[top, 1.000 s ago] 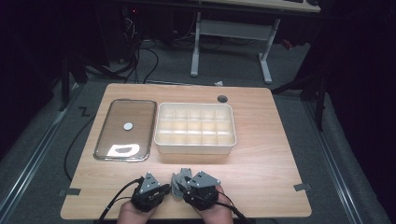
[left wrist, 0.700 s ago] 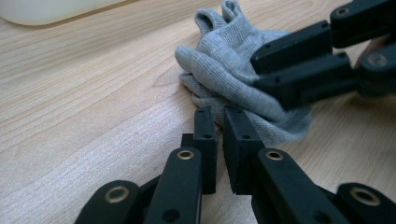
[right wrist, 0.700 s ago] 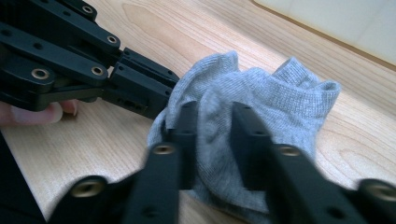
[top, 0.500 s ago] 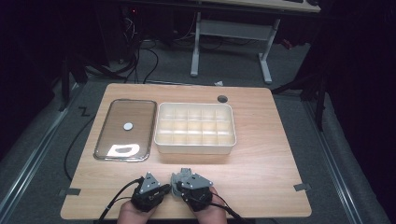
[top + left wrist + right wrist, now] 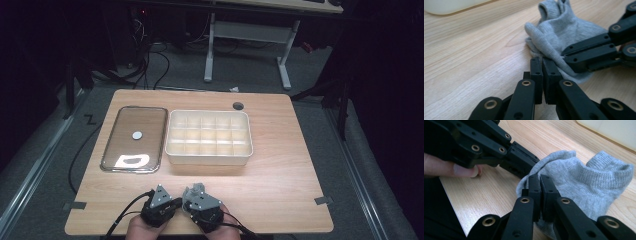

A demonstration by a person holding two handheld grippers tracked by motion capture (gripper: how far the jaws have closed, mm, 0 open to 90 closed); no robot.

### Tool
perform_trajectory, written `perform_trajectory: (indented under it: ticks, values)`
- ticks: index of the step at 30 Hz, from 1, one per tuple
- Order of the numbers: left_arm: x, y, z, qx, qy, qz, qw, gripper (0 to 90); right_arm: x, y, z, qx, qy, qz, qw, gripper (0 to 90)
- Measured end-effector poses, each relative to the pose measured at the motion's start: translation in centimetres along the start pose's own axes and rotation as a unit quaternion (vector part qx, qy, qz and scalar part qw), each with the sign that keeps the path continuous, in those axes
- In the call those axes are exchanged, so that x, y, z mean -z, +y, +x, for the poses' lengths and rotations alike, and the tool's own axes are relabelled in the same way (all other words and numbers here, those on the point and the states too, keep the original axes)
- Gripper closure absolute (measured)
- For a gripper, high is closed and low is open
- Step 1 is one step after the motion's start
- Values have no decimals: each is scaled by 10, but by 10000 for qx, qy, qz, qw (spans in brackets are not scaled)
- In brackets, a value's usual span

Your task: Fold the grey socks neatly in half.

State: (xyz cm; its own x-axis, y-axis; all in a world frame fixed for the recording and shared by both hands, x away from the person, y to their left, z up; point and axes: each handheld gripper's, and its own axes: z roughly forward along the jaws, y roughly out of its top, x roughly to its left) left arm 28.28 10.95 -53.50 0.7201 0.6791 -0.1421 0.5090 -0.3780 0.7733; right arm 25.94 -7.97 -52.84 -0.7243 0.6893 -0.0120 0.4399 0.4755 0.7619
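**Grey sock pinched from two sides at the near edge**

Grey knitted cotton, a short ankle sock point(image 5: 584, 175), lies crumpled on the light wooden table point(image 5: 280, 165) close to its near edge, about midway along it. The left gripper point(image 5: 542, 62) has its two black jaws drawn together, and they have just been closing, with a fold of the sock's edge nipped between the tips. The right gripper point(image 5: 540, 180) is likewise closed tight on the fabric, its tips buried in a fold on the opposite side, so the two tools meet nose to nose over the sock. In the high view both hands sit side by side at that near edge. Well beyond them, a cream plastic compartment box point(image 5: 209, 156) stands at the table's middle, with a clear rectangular lid point(image 5: 135, 150) just beside it toward the left edge.
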Motion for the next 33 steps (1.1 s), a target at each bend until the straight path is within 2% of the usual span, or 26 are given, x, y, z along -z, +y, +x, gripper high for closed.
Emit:
perform_trajectory:
  ticks: [1,2,3,4,5,6,7,10,11,12,15,18,19,22,24,25,27,28,29,32,33]
  values:
    - [6,3,4,81,60,-239,9997,874,0,0,0,-9,2,-11,10000,887]
    - [6,3,4,81,60,-239,9997,879,0,0,0,-9,2,-11,10000,887]
    - [11,6,5,123,39,-394,9991,888,-1,-1,1,32,-18,-29,10000,887]
    - [15,10,6,149,-40,-551,9984,888,-1,-1,1,32,-18,-29,10000,887]
    - [19,17,3,132,-248,-734,9969,900,-1,-1,2,59,-38,-37,10000,887]
    - [19,17,3,132,-248,-734,9969,900,-1,-1,2,59,-38,-37,10000,887]
    - [15,23,-3,32,-463,-756,9961,900,-1,-2,2,76,-56,-61,9999,887]
    - [7,26,-7,-57,-534,-636,9965,900,-1,-2,3,98,-51,-71,9999,886]
    - [-4,25,-5,-18,-488,-437,9978,900,-1,-2,2,118,-41,-74,9999,886]
    - [-4,25,-5,-18,-488,-437,9978,900,-1,-2,2,118,-41,-74,9999,886]
    - [-14,19,5,155,-483,-219,9985,900,0,-3,2,86,3,-90,9999,865]
    - [-15,17,5,106,-440,-203,9988,900,4,-1,0,54,122,-99,9999,841]
    - [-15,17,5,114,-443,-220,9987,900,16,3,-2,32,134,-330,9994,840]
    - [-16,16,5,129,-455,-238,9986,900,30,6,-13,-74,-86,-440,9990,840]
    - [-16,16,5,106,-446,-243,9987,900,30,4,-17,-105,-142,-390,9991,838]
    - [-16,16,5,85,-428,-240,9988,900,24,-2,-24,-251,-123,-186,9994,826]
    - [-16,16,5,64,-418,-245,9988,900,20,-5,-25,-255,-126,-78,9996,819]
    - [-16,16,4,33,-377,-248,9990,900,14,-10,-25,-266,-111,99,9995,820]
    - [-15,16,5,1,-329,-252,9991,900,13,-13,-25,-308,-68,-49,9995,821]
    - [-12,17,4,19,-211,-291,9994,889,10,-12,-25,-291,-98,-44,9995,826]
    - [-7,19,0,19,-262,-395,9989,873,10,-12,-24,-268,-115,-52,9996,827]
